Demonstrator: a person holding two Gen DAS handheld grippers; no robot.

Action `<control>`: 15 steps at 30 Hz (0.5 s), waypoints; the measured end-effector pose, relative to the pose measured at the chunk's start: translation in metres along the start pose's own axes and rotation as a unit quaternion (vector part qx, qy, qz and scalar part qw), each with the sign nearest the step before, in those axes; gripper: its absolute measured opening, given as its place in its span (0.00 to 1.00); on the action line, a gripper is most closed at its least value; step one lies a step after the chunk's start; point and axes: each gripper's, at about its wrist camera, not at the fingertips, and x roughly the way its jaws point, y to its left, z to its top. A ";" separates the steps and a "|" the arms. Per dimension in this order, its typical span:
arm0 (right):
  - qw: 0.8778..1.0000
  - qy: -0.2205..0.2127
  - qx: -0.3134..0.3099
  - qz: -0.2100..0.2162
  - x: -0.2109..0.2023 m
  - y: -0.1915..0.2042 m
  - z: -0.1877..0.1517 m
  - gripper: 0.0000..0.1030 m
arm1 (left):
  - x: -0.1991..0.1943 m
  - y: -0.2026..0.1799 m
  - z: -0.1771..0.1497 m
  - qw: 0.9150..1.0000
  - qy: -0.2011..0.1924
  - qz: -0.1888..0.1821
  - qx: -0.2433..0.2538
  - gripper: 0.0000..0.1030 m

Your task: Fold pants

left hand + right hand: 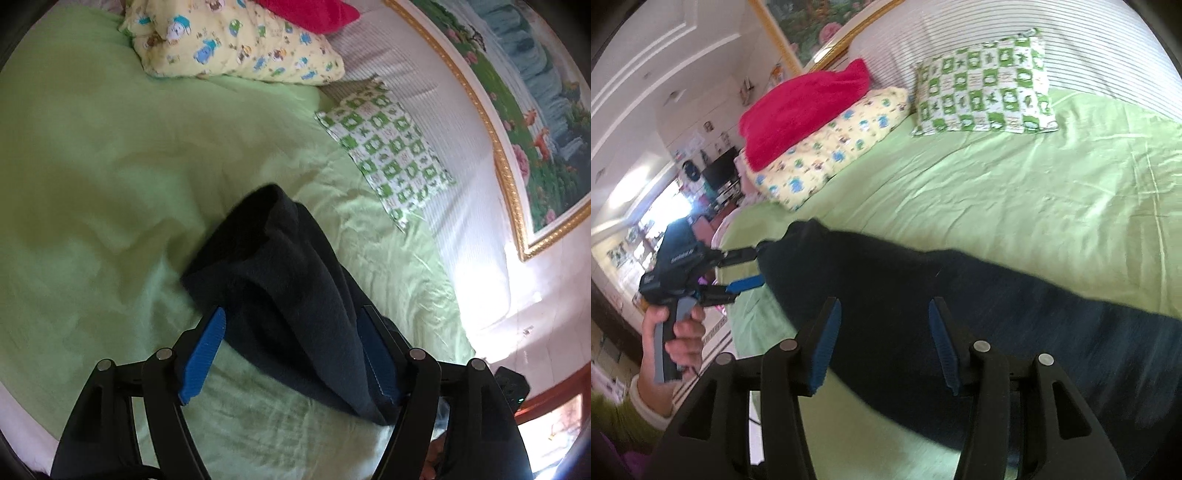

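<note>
On the green sheet (110, 192), toward the near edge of the bed: dark pants (288, 288), bunched and partly folded over themselves, blurred in both views.

My left tongs (293, 314): spread wide, straddling the near end of the pants. The right-hand blue pad (376, 354) lies against the cloth, the other pad sits clear over the sheet. Not pinching anything. From the right wrist view these same tongs reach in at the pants' far end, my left hand (677, 336) on the grey trigger.

My right tongs (884, 308): also spread, fingers either side of the pants' edge, nothing gripped. Can't tell if the pads touch the cloth; too much blur.

Toward the head of the bed: green-checked pillow (986, 92) by the striped headboard (1071, 40), apart from the pants. Yellow cartoon-print pillow (827, 147) beside it, red blanket (805, 110) stacked on top. Gold-framed picture (535, 110) on the wall above the headboard.
</note>
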 end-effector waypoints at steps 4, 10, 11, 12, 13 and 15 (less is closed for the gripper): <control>1.000 -0.007 0.026 0.000 0.005 -0.010 0.017 0.50 | 0.002 0.001 -0.001 0.999 -0.009 0.047 0.012 0.72; 0.999 -0.001 0.035 -0.017 0.019 -0.023 0.039 0.50 | 0.012 0.015 -0.008 0.997 0.005 0.074 0.012 0.72; 0.999 0.001 0.035 -0.019 0.021 -0.025 0.041 0.50 | 0.015 0.021 -0.008 0.997 0.010 0.073 0.004 0.72; 0.999 0.005 0.038 -0.021 0.024 -0.028 0.044 0.50 | 0.016 0.025 -0.008 0.998 0.013 0.069 -0.002 0.72; 0.999 0.012 0.045 -0.021 0.029 -0.034 0.048 0.50 | 0.018 0.027 -0.009 0.998 0.014 0.065 -0.007 0.72; 0.998 0.027 0.052 -0.022 0.036 -0.041 0.052 0.50 | 0.019 0.030 -0.009 0.998 0.013 0.057 -0.011 0.72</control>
